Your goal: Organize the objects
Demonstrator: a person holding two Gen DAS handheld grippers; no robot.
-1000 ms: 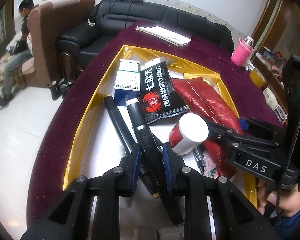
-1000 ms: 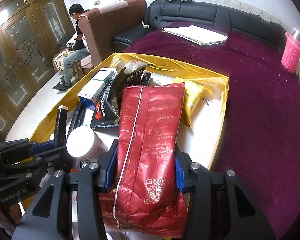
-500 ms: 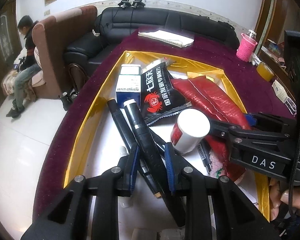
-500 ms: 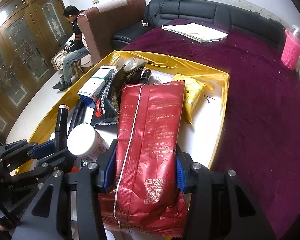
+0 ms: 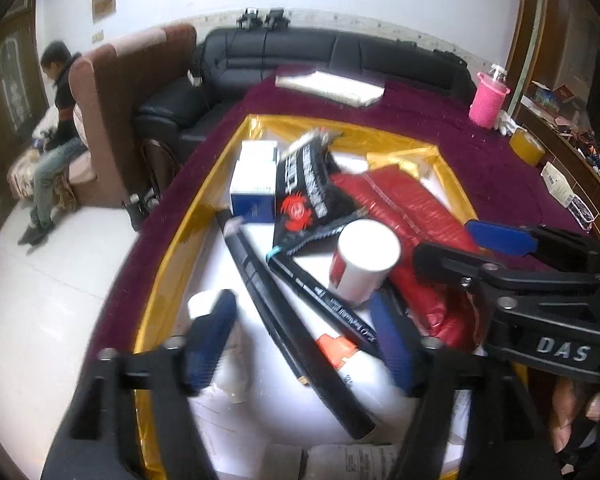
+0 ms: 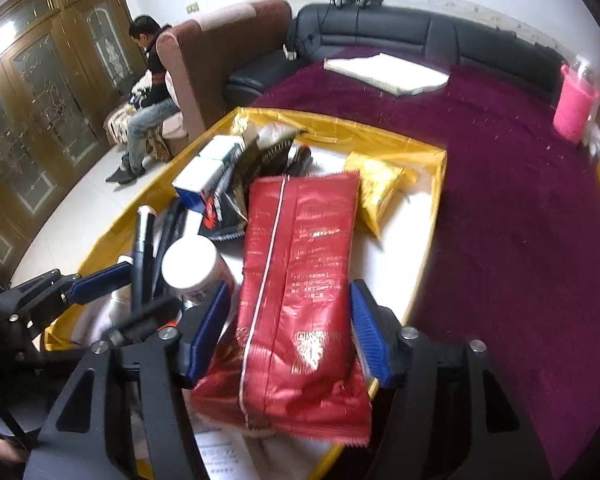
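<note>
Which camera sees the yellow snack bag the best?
The right wrist view. There the yellow snack bag lies in plain sight beside the red packet, inside the gold-lined box. In the left wrist view, the red packet and the black packet hide nearly all of it, leaving only a gold scrap that blends with the lining.
</note>
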